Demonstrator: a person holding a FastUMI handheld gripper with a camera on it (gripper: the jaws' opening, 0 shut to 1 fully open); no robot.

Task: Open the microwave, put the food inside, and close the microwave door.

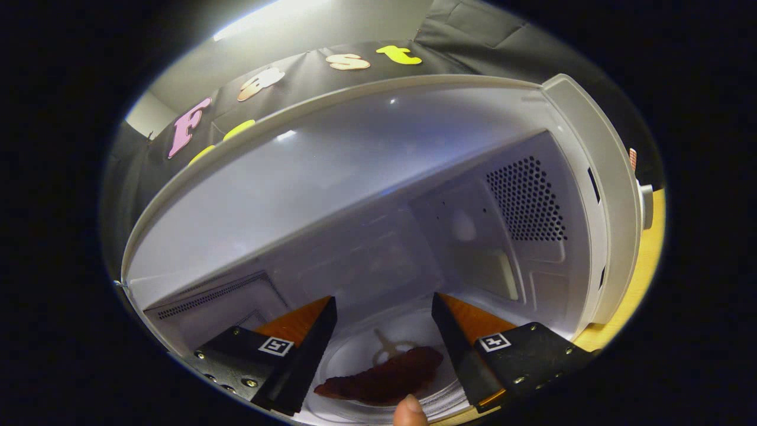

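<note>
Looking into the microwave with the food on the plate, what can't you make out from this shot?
- Microwave door: out of the gripper view, so its position is unknown.
- Food: its near end is hidden behind a fingertip; what kind it is stays unclear.
- Glass plate: its sides are covered by the open tongs.
- Cavity floor: its near left corner is hidden behind the tongs.
</note>
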